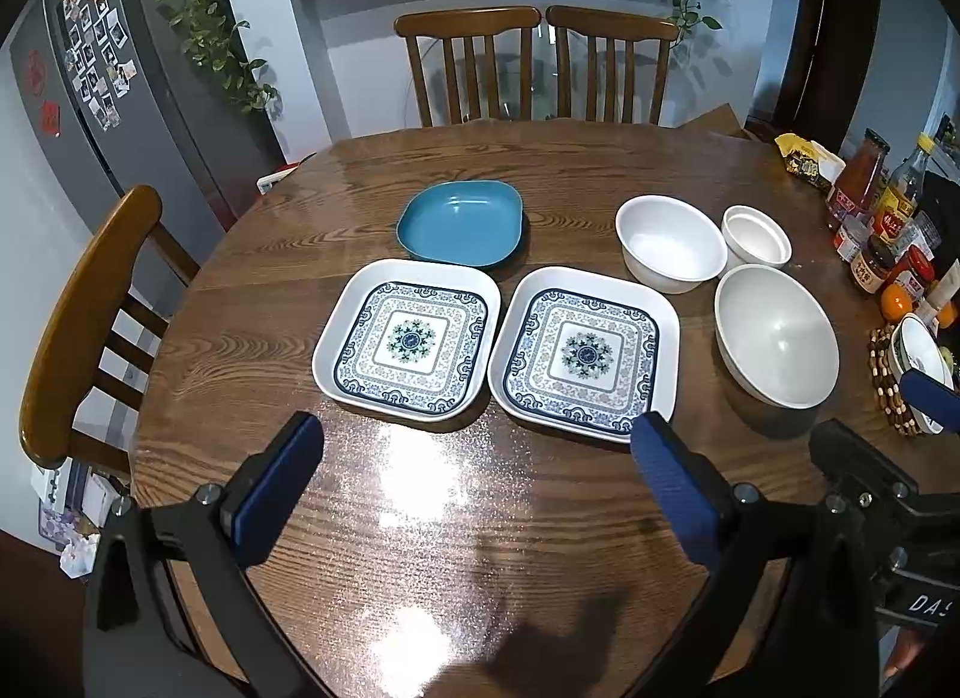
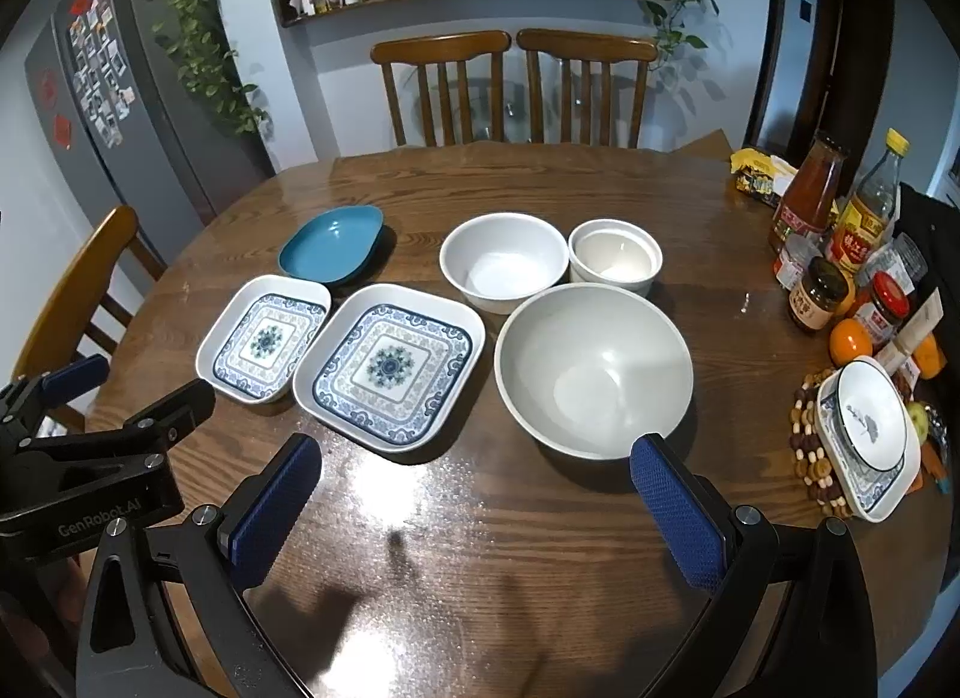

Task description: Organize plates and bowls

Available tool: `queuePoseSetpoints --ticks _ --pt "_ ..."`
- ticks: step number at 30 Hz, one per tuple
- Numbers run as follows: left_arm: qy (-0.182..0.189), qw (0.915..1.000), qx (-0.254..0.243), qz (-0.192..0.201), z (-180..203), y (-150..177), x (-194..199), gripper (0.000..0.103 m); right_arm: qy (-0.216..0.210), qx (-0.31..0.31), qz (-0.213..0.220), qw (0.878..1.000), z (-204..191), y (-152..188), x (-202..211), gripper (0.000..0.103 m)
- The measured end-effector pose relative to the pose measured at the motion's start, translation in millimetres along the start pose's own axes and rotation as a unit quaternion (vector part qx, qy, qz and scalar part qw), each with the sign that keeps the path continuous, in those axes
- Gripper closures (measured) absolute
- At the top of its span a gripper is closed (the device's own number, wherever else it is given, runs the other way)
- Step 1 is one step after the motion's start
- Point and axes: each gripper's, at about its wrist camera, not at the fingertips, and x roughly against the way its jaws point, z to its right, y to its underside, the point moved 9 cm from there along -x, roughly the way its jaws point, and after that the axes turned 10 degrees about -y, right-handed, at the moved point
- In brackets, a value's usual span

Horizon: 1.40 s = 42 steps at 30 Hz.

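Tabletop (image 1: 456,518), round, wood grain, is carrying all task items. Landmark: big white bowl (image 2: 593,369). Two square blue-patterned plates are lying side by side to its left w/ rims nearly touching: nearer patterned plate (image 2: 389,367) just beside the bowl, farther patterned plate (image 2: 264,336) beyond that. Blue dish (image 2: 331,244) is sitting behind the plates, up-left of the bowl. Medium white bowl (image 2: 503,261) is standing just behind the big bowl; small white ramekin (image 2: 615,256) just beside that one, also behind the big bowl. All are sitting upright, nothing stacked among these six. Well to the bowl's right: a beaded mat w/ a stacked plate and bowl (image 2: 870,428), plus jars and bottles (image 2: 840,230). Left tongs (image 1: 477,479) are hovering over bare wood on the near side of the plates, spread wide, gripping nothing. Right tongs (image 2: 474,494) are hovering just in front of the big bowl, likewise spread wide, nothing held.
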Motion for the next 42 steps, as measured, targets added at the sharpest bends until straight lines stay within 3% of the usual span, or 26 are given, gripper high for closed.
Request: queuePoseSetpoints --ticks 42 --pt "0.004 1.0000 -0.008 0.000 8.3 3.5 2.7 0.001 0.000 -0.003 0.000 1.000 3.2 2.1 3.2 0.000"
